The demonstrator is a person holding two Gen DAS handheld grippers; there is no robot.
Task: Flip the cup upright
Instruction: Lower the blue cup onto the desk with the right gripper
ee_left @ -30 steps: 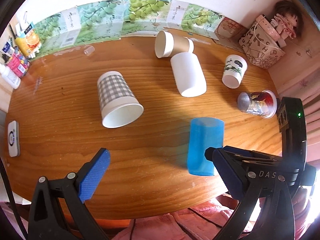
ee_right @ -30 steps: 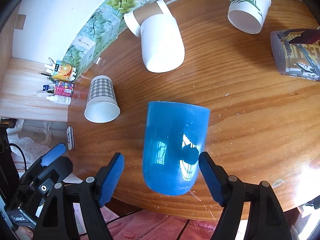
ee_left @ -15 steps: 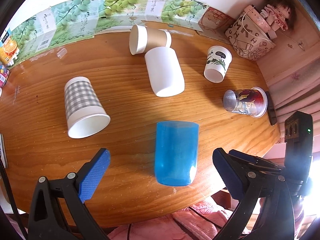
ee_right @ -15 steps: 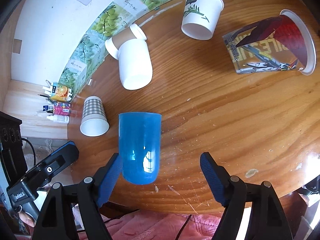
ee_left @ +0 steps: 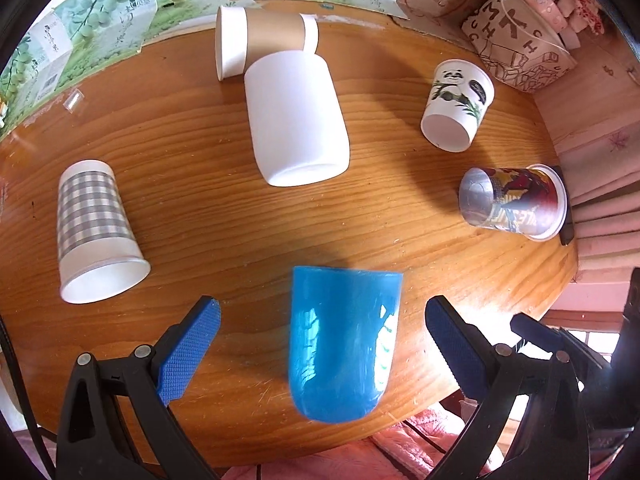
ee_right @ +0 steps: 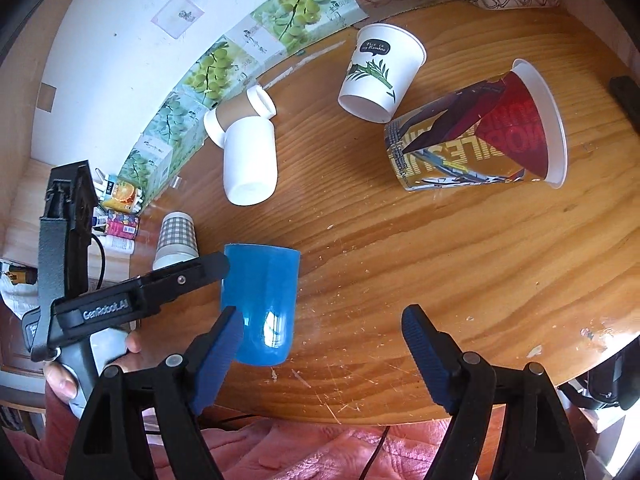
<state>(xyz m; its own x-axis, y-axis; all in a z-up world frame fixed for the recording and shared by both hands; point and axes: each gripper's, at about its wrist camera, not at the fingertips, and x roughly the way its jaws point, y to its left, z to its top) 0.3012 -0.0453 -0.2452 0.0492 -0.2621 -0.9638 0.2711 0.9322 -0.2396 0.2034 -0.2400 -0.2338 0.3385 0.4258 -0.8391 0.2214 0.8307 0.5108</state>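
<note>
Wood-grain table [ee_left: 192,152], scratched near its front edge, runs up to a white wall [ee_right: 132,12] lined with grape-print cartons [ee_left: 100,20]. A patterned bag [ee_left: 516,36] sits in the far right corner. The blue cup [ee_left: 344,344] lies on its side near the front edge, closed base toward the cameras. The left gripper [ee_left: 320,344] is spread wide, one pad on either side of the cup, neither touching. The right gripper [ee_right: 320,356] is also released, holding nothing. Around lie a white cup [ee_left: 296,116], a brown-sleeved cup [ee_left: 264,42], a plaid cup [ee_left: 94,232], a panda cup [ee_left: 458,106] and a printed cup [ee_left: 514,204], all tipped over.
</note>
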